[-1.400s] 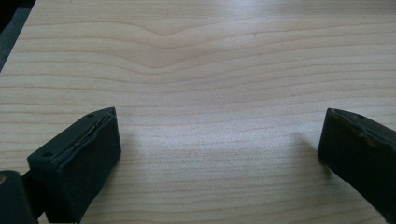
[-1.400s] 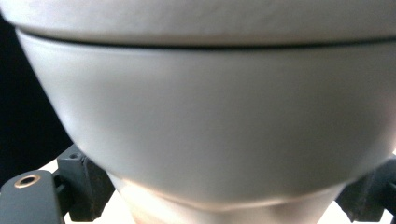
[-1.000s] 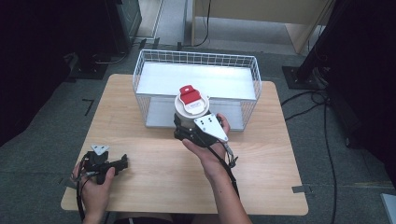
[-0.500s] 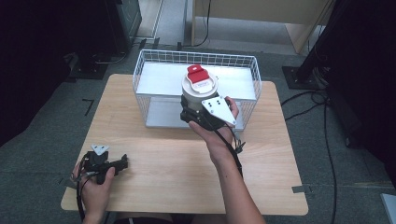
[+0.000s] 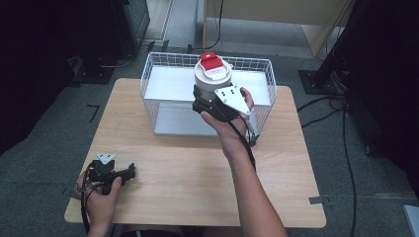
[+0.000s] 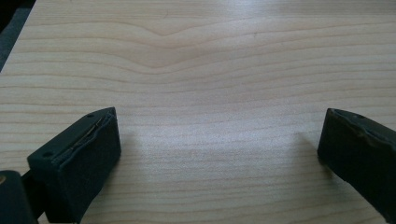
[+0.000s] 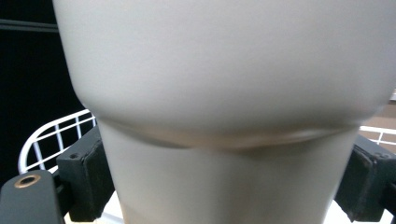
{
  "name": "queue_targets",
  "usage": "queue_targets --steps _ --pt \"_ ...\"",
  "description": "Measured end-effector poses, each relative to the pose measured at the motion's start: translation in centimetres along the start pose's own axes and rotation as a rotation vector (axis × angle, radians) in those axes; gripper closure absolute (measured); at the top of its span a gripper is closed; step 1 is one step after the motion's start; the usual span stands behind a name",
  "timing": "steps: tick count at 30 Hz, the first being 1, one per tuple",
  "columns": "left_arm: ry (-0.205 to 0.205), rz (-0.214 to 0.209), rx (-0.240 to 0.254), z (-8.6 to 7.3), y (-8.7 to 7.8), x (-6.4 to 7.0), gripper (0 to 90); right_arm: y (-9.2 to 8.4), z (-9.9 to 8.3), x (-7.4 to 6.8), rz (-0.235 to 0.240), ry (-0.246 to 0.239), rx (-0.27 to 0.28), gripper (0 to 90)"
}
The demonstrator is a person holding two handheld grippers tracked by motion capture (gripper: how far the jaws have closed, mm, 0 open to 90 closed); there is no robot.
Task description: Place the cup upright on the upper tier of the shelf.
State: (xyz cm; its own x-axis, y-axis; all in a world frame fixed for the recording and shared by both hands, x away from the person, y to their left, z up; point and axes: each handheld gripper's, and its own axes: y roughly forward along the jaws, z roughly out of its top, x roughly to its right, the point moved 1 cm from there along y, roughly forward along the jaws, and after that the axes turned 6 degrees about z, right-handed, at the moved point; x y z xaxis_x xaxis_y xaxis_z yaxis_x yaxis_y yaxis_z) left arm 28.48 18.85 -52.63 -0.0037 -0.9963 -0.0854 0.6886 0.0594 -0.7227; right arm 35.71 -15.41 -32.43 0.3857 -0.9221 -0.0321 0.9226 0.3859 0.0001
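Note:
A white cylindrical container (image 5: pixel 211 81) with a red lid (image 5: pixel 212 62) hangs upright above the white wire basket (image 5: pixel 158 69). My right gripper (image 5: pixel 210 101) is shut on the container's body, held over the basket's front half. In the right gripper view the pale container (image 7: pixel 224 93) sits between both black pads (image 7: pixel 88 172). My left gripper (image 5: pixel 129 173) rests low over the table's front left corner, open. In the left gripper view its jaws stand wide apart over bare wood (image 6: pixel 210 93), with nothing between them.
The wooden table (image 5: pixel 188 182) carries the basket at its back middle. The basket has a white floor (image 5: pixel 173 121) and tall wire walls. A cable trails from each gripper. Dark equipment and cables lie on the grey floor around the table.
My right gripper has lifted the container up and away from me, from in front of the basket to above it. The left gripper has stayed still.

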Motion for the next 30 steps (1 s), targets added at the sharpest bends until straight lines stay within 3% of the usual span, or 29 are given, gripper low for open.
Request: queue_targets --steps 5,20,30 --pt "0.000 0.000 -0.001 0.0 0.0 0.0 0.0 1.5 0.1 0.6 -0.012 -0.012 -0.007 10.3" --pt "-0.001 -0.001 0.001 0.0 0.0 0.0 0.0 5.8 -0.1 2.2 -0.069 0.021 -0.046 10.3" --pt "-0.001 -0.001 0.002 0.0 0.0 0.0 0.0 7.2 -0.1 3.4 -0.090 0.050 -0.043 10.3"
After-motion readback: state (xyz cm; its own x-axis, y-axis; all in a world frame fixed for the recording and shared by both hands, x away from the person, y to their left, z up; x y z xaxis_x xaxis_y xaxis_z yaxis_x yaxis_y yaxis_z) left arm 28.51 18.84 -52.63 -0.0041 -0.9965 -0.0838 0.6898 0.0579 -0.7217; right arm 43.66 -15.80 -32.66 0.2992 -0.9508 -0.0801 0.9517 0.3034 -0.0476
